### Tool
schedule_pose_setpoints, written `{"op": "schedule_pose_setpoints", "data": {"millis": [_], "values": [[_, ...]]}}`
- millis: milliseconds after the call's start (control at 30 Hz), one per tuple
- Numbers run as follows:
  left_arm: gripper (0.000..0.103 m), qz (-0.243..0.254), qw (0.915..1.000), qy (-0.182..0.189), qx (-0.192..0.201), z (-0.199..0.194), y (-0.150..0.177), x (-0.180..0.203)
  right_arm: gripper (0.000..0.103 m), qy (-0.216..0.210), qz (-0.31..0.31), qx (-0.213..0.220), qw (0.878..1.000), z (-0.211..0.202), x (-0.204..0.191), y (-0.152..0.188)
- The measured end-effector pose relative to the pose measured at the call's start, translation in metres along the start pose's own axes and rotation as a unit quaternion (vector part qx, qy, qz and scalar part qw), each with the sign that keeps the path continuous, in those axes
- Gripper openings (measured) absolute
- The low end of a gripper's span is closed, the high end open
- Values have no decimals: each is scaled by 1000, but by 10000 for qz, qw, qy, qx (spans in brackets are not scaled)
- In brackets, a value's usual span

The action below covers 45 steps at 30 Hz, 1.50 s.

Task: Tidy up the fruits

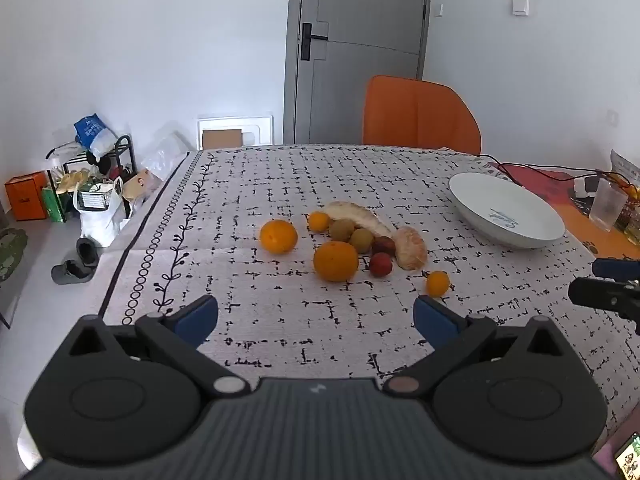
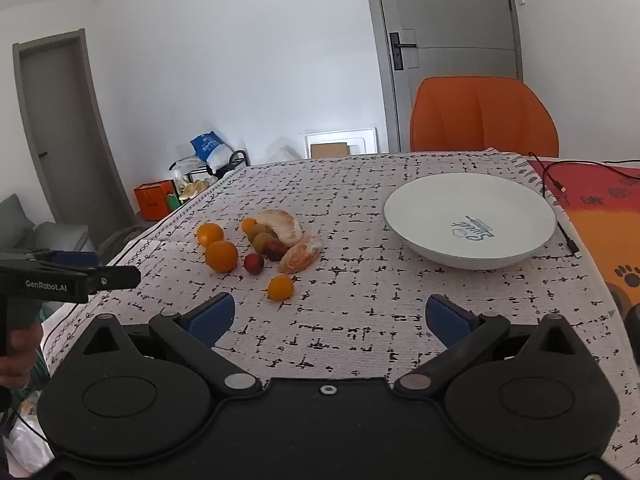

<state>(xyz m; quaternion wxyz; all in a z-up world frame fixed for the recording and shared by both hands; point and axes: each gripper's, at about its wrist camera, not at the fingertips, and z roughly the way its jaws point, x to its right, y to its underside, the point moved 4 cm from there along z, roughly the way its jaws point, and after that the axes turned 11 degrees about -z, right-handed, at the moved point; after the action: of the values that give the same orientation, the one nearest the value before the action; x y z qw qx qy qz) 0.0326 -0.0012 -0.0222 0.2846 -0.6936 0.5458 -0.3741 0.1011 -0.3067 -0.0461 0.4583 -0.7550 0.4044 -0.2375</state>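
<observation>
Fingers (image 1: 200, 316): both grippers spread wide, empty | fruits (image 1: 352, 240): clustered ahead on tablecloth, apart | plate (image 2: 472, 248): right

White lettering reading "GenRobot.AI" stands on the black side of the left claw (image 2: 116, 276), seen at the left edge of the right wrist view. Blue script is printed inside the white bowl (image 2: 520, 248); from the right wrist view it appears upside down and looks like "Sweet", with a small emblem beside it, though the letters are too small to be sure. In the left wrist view the same blue script shows on the bowl's inner wall, unreadable. A blue bag (image 2: 205, 145) on the floor rack carries white print, too small to read.
</observation>
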Motion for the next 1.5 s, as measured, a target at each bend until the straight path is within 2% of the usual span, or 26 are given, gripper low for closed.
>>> {"op": "schedule_pose_setpoints", "data": {"millis": [300, 333, 1500], "values": [[103, 42, 10000, -26, 4, 4, 5, 2, 103, 10, 170, -12, 9999, 3, -1, 0], [103, 62, 10000, -32, 3, 4, 5, 3, 103, 10, 23, -64, 10000, 6, -5, -4], [103, 49, 10000, -12, 20, 2, 4, 1, 103, 53, -29, -79, 10000, 4, -1, 0]]}}
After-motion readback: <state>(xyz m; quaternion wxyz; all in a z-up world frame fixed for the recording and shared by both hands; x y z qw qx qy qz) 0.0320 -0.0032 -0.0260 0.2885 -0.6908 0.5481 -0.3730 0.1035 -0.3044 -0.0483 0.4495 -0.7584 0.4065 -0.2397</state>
